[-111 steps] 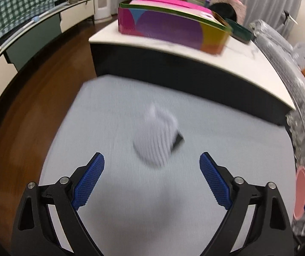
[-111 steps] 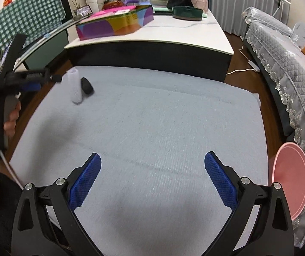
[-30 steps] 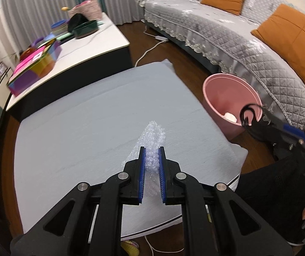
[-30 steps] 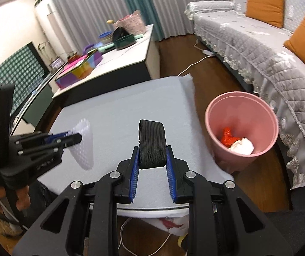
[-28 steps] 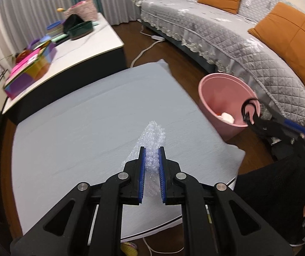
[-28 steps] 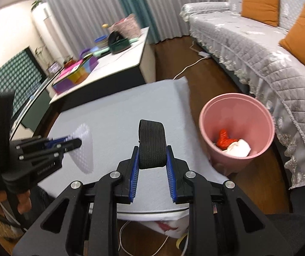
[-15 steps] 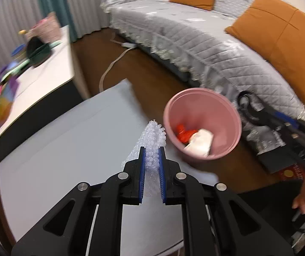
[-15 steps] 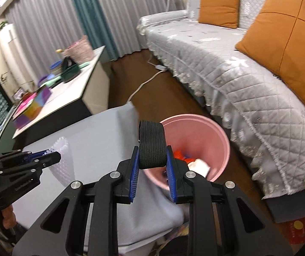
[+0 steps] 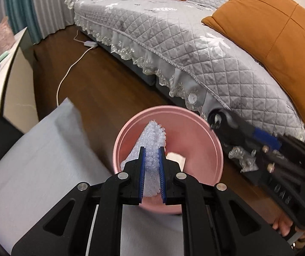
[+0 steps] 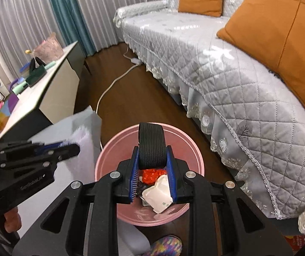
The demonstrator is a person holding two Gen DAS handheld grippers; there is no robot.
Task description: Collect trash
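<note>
Bubble wrap (image 9: pixel 151 149) clenched in left gripper (image 9: pixel 151 155) and black strap (image 10: pixel 151 147) clenched in right gripper (image 10: pixel 151 164) hover above pink bin (image 10: pixel 193 149).

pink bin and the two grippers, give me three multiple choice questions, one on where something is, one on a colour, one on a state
1. Where is the bin?
A. on the sofa
B. on the floor between the grey mat and the sofa
C. on the white table

2. What colour is the band in the right gripper?
A. black
B. orange
C. green

3. What state is the left gripper in?
A. wide open and empty
B. shut on the bubble wrap
C. lying inside the bin

Answers:
1. B, the bin stands on dark wood with the mat on one side and the sofa on the other.
2. A, the woven loop between the blue pads is black.
3. B, the pads press the wrap from both sides, held above the bin's opening.
</note>
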